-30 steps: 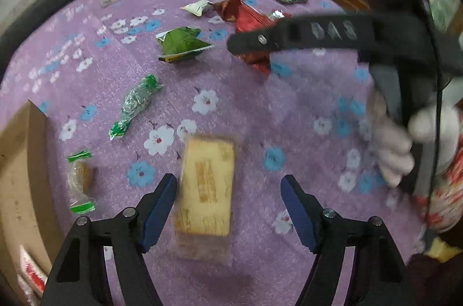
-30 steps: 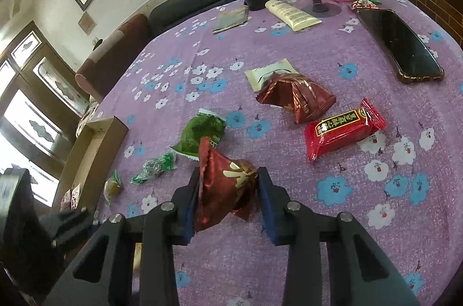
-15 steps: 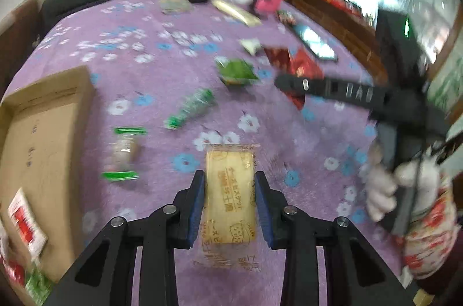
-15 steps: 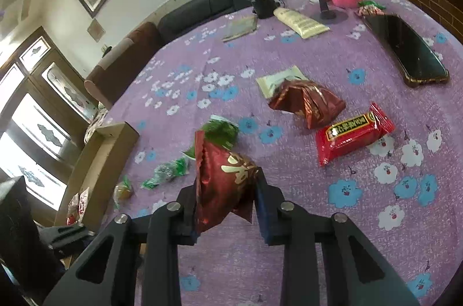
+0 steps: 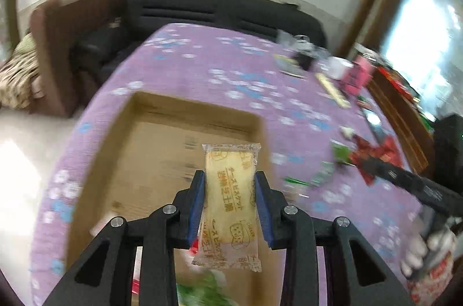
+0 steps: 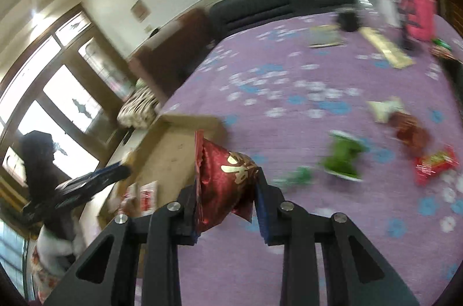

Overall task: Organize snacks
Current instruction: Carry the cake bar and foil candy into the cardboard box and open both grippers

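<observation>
**Two snacks clamped, cardboard box below**

Pale yellow rectangular biscuit in clear plastic wrap (image 5: 230, 201), printed with brown lettering, pinched between the blue-padded fingers of the left gripper (image 5: 230, 207), held lengthwise along the fingers and lifted off the table. Directly beneath and beyond it, the shallow open brown cardboard box (image 5: 162, 138), with blurred red, white and green packets in its near end.

Glossy dark red foil pouch with gold characters (image 6: 224, 181) squeezed between the fingers of the right gripper (image 6: 227, 201), crumpled and bulging upward, also in the air. Seen from the right wrist, pouch over purple cloth just right of the same box (image 6: 170, 152); left gripper's black frame reaching over the box's left edge there.

Box sitting on the round table under a purple cloth with white and blue flowers (image 6: 303, 80). Farther right on the cloth, loose and well apart from the box: green crinkled snack bag (image 6: 344, 158), small green twisted candy wrapper (image 6: 301, 175), another dark red foil pouch (image 6: 411, 132), pale cream packet (image 6: 385, 109) just beside it, bright red rectangular packet (image 6: 434, 164). At the far edge, a pink container (image 6: 419, 10) among blurred items that cannot be made out.

Beyond the table, a dark sofa (image 5: 220, 7) against a white wall
</observation>
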